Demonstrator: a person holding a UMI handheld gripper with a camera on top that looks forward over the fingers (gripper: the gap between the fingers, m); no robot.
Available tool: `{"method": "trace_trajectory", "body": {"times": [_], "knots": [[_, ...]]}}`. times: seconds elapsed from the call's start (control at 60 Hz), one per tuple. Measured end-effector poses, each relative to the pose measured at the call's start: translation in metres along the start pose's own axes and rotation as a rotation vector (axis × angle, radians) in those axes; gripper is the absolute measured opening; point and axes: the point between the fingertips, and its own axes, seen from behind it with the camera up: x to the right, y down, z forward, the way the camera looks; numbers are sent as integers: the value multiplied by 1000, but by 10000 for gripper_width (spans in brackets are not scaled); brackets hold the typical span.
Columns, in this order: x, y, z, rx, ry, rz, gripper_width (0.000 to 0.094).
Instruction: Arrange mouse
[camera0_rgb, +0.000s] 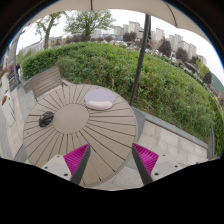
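A small dark mouse (46, 119) lies on the left part of a round slatted table (85, 130). A flat pale oval pad (99, 98) lies on the far right part of the same table. My gripper (110, 160) is held above the table's near edge, well short of both things. Its fingers (77, 157) with magenta pads stand wide apart with nothing between them but the tabletop.
A slatted chair (47, 80) stands beyond the table on the left. A dark pole (141, 55) rises just right of the table. The terrace floor (170, 140) is pale tile; a green hedge (150, 75) and city buildings lie beyond.
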Motion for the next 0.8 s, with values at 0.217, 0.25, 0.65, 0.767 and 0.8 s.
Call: {"method": "trace_trajectory", "body": {"times": [0.217, 0.25, 0.65, 0.767, 0.8], "knots": [[-25, 0, -11, -8, -50, -34, 858], [-33, 1, -10, -15, -56, -34, 858], [-219, -4, -10, 4, -168, -107, 858], [-271, -8, -12, 34, -185, -123, 858], [-285, -9, -11, 46, -189, -122, 858]]}}
